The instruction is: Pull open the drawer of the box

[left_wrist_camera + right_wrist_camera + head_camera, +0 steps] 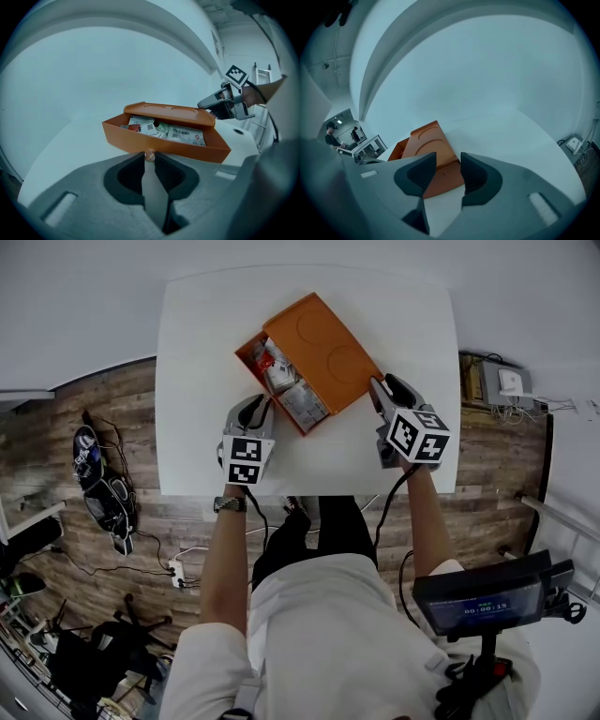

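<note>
An orange box (323,338) lies slantwise on the white table (206,352). Its drawer (281,381) stands pulled out toward the near left, and several packets (185,134) show inside. My left gripper (263,409) sits at the drawer's front wall (164,143), shut on the small clear knob (149,154). My right gripper (376,388) rests against the box's near right corner. Its jaws stand apart, and the box's orange side (433,176) shows between them. In the left gripper view the right gripper (211,101) appears behind the box lid (168,112).
The table's front edge (309,493) runs just behind both grippers. On the wooden floor lie bags and cables (98,484) at the left and a socket box (506,385) at the right. A stand with a screen (483,596) is at the lower right.
</note>
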Action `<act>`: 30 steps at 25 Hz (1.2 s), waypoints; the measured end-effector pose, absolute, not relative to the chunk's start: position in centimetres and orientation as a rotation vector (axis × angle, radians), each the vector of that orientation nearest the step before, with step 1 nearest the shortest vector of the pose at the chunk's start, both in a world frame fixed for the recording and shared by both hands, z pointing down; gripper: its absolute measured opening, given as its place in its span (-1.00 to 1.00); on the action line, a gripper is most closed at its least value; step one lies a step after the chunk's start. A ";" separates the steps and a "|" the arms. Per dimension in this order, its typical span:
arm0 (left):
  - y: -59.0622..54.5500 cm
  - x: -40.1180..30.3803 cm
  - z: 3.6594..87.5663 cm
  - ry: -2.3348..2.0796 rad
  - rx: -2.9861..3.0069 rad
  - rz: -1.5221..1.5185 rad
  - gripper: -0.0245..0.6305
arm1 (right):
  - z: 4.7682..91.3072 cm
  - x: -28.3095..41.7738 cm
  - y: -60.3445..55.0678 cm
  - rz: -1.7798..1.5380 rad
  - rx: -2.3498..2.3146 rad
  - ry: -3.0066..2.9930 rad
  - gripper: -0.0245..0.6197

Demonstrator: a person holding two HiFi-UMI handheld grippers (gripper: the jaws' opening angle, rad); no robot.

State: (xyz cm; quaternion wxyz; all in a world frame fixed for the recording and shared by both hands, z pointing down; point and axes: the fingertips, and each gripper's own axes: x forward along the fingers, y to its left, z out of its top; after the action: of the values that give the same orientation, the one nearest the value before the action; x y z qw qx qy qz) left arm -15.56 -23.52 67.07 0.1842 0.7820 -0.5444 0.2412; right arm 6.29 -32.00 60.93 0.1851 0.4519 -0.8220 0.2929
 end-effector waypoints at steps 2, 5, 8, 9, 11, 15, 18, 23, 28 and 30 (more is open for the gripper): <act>-23.5 -15.5 67.1 -1.534 2.206 0.680 -0.70 | 60.9 6.3 -32.0 0.825 1.272 -2.317 -0.40; -23.4 -15.5 67.0 -1.534 2.212 0.683 -0.70 | 60.9 6.4 -32.0 0.824 1.278 -2.320 -0.40; -23.1 -15.8 66.9 -1.543 2.205 0.679 -0.70 | 60.8 6.4 -31.9 0.821 1.286 -2.322 -0.40; -23.0 -15.9 66.9 -1.546 2.203 0.680 -0.70 | 60.8 6.4 -31.9 0.820 1.287 -2.323 -0.40; -22.8 -15.9 66.9 -1.549 2.200 0.681 -0.70 | 60.7 6.4 -31.9 0.820 1.290 -2.324 -0.40; -22.3 -16.3 66.9 -1.554 2.191 0.679 -0.70 | 60.7 6.4 -31.9 0.821 1.292 -2.325 -0.40; -22.0 -16.5 67.1 -1.554 2.191 0.683 -0.70 | 60.9 6.3 -31.8 0.821 1.295 -2.325 -0.40; -21.9 -16.5 67.2 -1.554 2.191 0.688 -0.70 | 61.0 6.3 -31.8 0.822 1.291 -2.327 -0.40; -21.6 -16.9 67.0 -1.565 2.175 0.671 -0.70 | 60.9 6.3 -31.9 0.824 1.288 -2.330 -0.40; -21.5 -17.1 67.0 -1.566 2.173 0.669 -0.70 | 60.8 6.3 -31.9 0.823 1.290 -2.332 -0.40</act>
State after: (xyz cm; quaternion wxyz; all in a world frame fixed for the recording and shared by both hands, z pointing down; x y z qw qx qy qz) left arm -17.09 -21.47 66.96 0.1894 0.7728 -0.5570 0.2381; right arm 6.35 -31.89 60.76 0.1753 0.4552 -0.8232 0.2904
